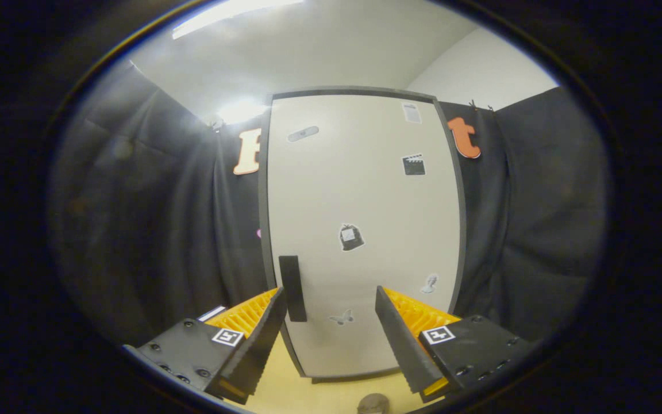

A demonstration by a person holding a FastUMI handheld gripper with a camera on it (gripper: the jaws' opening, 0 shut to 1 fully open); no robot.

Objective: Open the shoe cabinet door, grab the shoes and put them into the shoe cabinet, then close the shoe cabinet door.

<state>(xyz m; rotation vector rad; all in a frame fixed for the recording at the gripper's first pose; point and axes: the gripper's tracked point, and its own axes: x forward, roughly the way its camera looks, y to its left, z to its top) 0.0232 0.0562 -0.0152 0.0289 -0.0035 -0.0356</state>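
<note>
The shoe cabinet (362, 190) stands upright ahead of me, its pale door shut, with a dark frame around it and several small stickers on the door. A dark vertical handle (292, 287) sits low on the door's left side, just beyond the left finger's tip. My gripper (331, 305) is open, its two fingers spread wide in front of the door's lower part with nothing between them. The fingers do not touch the handle or the door as far as I can tell. A small grey rounded thing (373, 403), cut off, shows on the light floor below the fingers.
Black cloth walls (153, 230) hang close on both sides of the cabinet. The cabinet stands on a light yellowish floor (291, 391). A white ceiling with a bright lamp strip (233, 11) is above.
</note>
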